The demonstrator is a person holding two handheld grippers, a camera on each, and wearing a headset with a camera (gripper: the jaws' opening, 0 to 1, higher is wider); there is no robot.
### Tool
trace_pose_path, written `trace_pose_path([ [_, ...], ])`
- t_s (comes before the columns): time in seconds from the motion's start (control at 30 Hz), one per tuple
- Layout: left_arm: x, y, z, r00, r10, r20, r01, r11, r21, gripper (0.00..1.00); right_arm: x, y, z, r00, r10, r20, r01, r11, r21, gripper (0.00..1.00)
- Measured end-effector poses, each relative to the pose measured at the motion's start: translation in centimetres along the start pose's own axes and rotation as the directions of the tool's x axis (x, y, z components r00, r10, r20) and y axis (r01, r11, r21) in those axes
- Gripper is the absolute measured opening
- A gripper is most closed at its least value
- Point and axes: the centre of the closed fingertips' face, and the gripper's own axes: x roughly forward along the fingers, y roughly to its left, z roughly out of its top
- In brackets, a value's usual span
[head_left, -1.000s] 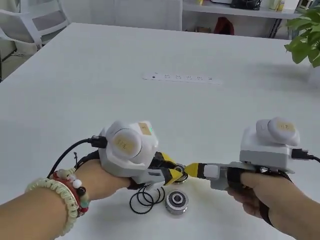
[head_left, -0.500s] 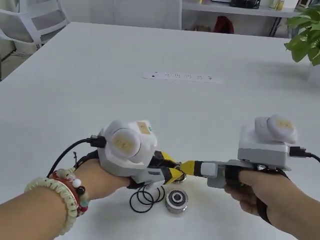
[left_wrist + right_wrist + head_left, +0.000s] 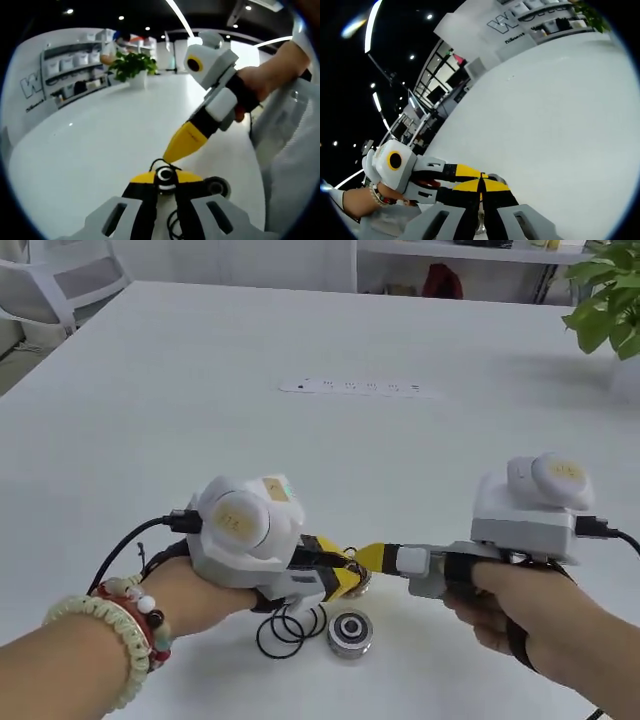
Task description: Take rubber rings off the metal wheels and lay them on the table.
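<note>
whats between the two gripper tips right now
A wheel: the left gripper clamps it, and the right gripper points its closed tip at it from the far side. The left gripper view shows this best.

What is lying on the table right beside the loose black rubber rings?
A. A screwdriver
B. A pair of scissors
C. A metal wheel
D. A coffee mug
C: in the head view a metal wheel lies flat on the white table, just to the right of the black rubber rings.
</note>
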Motion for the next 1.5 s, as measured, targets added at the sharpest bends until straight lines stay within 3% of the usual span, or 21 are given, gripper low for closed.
trace_pose_path([
  [0.03,0.0,0.0,0.1,1.0000,0.000,0.002,0.000,0.999,-0.032,0.14,0.0,-0.4,-0.2,0.9999,-0.013,-0.011,0.013,1.000,0.007,0.00],
  [0.13,0.1,0.0,0.1,1.0000,-0.002,-0.003,0.002,0.999,-0.034,0.14,0.1,-1.5,-0.2,0.9995,-0.025,-0.018,0.026,0.998,0.058,0.00],
  [0.3,-0.1,-0.1,0.2,0.9992,-0.018,-0.036,0.017,0.999,-0.039,0.16,0.0,-1.3,-0.3,0.9991,-0.033,-0.028,0.034,0.999,0.034,0.00],
  [0.37,-0.3,-0.1,0.5,0.9990,-0.026,-0.035,0.025,0.999,-0.025,0.19,-0.1,-1.0,-0.1,0.9998,-0.014,-0.017,0.015,0.998,0.063,0.00],
  [0.7,-1.9,0.8,4.2,0.9979,0.005,0.065,-0.004,1.000,-0.015,0.26,-0.8,-1.2,0.8,0.9995,-0.014,0.029,0.012,0.995,0.096,0.00],
  [0.93,-3.2,1.3,6.2,0.9943,0.023,0.104,-0.023,1.000,0.008,0.29,-0.9,-0.8,0.8,0.9995,-0.005,0.033,0.001,0.995,0.101,0.00],
  [1.07,-3.8,0.8,7.8,0.9904,0.002,0.139,-0.005,1.000,0.022,0.35,-0.9,-0.4,1.0,0.9993,0.004,0.038,-0.008,0.995,0.097,0.00],
  [1.27,-4.9,0.3,9.0,0.9925,-0.034,0.117,0.026,0.997,0.070,0.41,-0.9,0.4,1.3,0.9987,0.015,0.048,-0.019,0.996,0.092,0.00],
  [1.33,-5.8,0.3,9.6,0.9950,-0.024,0.097,0.012,0.992,0.127,0.47,-0.9,0.9,1.4,0.9984,0.024,0.051,-0.028,0.996,0.082,0.00],
  [1.5,-8.2,-0.2,11.0,0.9927,-0.021,0.119,0.002,0.987,0.163,0.54,-1.0,1.7,1.8,0.9971,0.045,0.062,-0.049,0.997,0.063,0.00],
])
